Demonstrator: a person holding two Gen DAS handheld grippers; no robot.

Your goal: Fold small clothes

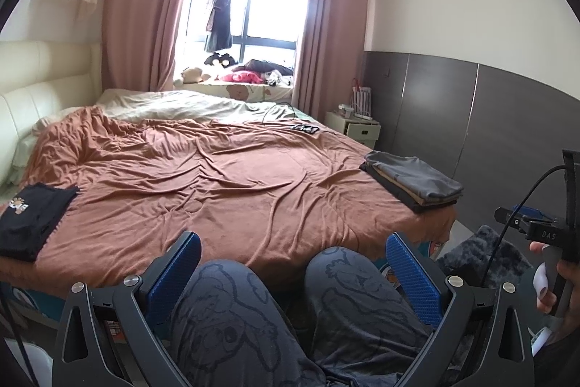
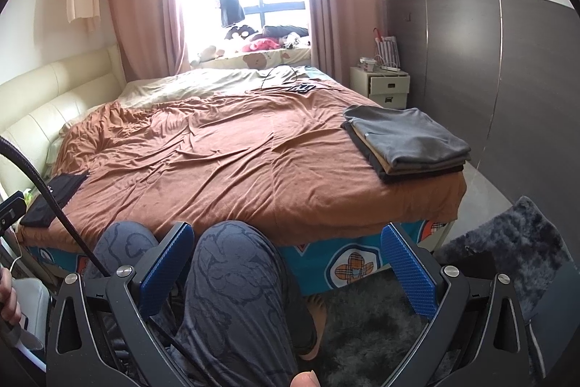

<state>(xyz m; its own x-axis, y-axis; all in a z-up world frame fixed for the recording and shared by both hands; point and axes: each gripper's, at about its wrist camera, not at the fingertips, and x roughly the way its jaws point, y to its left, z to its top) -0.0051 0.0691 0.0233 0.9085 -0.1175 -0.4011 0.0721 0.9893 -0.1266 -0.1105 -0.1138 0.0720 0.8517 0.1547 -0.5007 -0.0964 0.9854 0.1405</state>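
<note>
1. Both grippers hang low over the seated person's knees, short of the bed's near edge: the left gripper (image 1: 293, 252) has its blue-padded fingers (image 1: 179, 272) spread wide with nothing between them but the patterned trouser legs (image 1: 232, 325) below, and the right gripper (image 2: 288, 247) is spread just the same, empty.
2. Filling most of the room is the bed (image 2: 362, 256), covered by a rumpled rust-orange blanket (image 1: 217, 176), with a cream headboard (image 1: 40, 78) off at nine o'clock.
3. Pink curtains (image 1: 145, 13) frame a bright window (image 1: 250, 2) at twelve o'clock, where a dark garment (image 1: 221, 13) hangs.
4. A neat stack of folded clothes (image 2: 406, 140), grey on top with tan and dark layers under it, sits on the blanket's corner at two o'clock.
5. A folded black garment (image 1: 30, 222) with a small printed motif lies flat on the blanket's edge at nine o'clock, well apart from the stack.
6. A shaggy dark rug (image 2: 362, 325) covers the floor at five o'clock, beside the bed's teal skirt.
7. A small cream nightstand (image 2: 380, 86) stands at one o'clock against the grey wall panels.
8. A black cable and a small dark device (image 2: 302, 86) rest on the far part of the blanket near twelve o'clock.
</note>
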